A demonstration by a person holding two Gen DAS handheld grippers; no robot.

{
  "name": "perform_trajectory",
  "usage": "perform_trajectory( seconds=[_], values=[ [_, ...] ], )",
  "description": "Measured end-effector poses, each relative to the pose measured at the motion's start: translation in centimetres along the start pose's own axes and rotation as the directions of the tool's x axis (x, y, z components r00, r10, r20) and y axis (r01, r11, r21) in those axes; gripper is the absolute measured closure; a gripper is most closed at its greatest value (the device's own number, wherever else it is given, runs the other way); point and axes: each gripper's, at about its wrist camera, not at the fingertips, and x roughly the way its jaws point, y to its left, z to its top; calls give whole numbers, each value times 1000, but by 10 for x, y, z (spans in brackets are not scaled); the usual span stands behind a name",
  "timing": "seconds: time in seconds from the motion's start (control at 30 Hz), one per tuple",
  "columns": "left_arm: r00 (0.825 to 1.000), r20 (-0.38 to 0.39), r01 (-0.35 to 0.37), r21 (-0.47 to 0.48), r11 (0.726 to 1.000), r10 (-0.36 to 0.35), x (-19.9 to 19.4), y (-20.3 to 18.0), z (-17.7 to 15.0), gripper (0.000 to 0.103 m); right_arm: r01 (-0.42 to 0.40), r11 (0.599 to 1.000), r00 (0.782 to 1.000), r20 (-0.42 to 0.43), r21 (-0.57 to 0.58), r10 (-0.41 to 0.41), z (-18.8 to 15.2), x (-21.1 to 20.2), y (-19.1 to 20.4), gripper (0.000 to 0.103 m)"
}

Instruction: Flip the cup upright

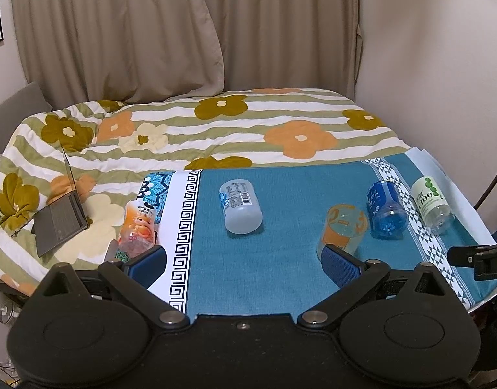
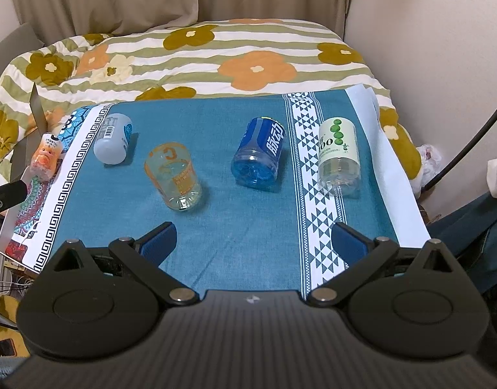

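Several cut-bottle cups lie on their sides on the blue tablecloth [image 2: 235, 227]. From left: a peach-label cup [image 1: 137, 228] [image 2: 47, 157], a frosted white cup [image 1: 240, 206] [image 2: 114, 138], a clear orange-print cup [image 1: 344, 228] [image 2: 174, 176], a blue cup [image 1: 386, 209] [image 2: 260, 152], a green-dot cup [image 1: 431, 206] [image 2: 338, 155]. My left gripper [image 1: 243, 259] is open and empty, its right finger just in front of the orange-print cup. My right gripper [image 2: 253, 241] is open and empty, near the front edge, short of the blue cup.
A floral-striped quilt [image 1: 216, 129] covers the bed behind the table. An open laptop [image 1: 62, 217] lies on it at the left. Curtains [image 1: 151, 32] and a wall stand behind. The table's right edge [image 2: 407, 194] drops off to clutter.
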Motion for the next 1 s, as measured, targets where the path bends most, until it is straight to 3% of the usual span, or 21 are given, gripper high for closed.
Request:
perform_trajectory(
  seconds=[0.53,1.0],
  values=[
    [1000,2,-16,13,1000,16,-1,-1,0,0,0,1000,1000,0,3,0,0,0,-1,0],
    [1000,18,-10,-28,1000,11,2,6,1,0,-5,1000,1000,-4,1,5,-2,3,-2,0]
  ],
)
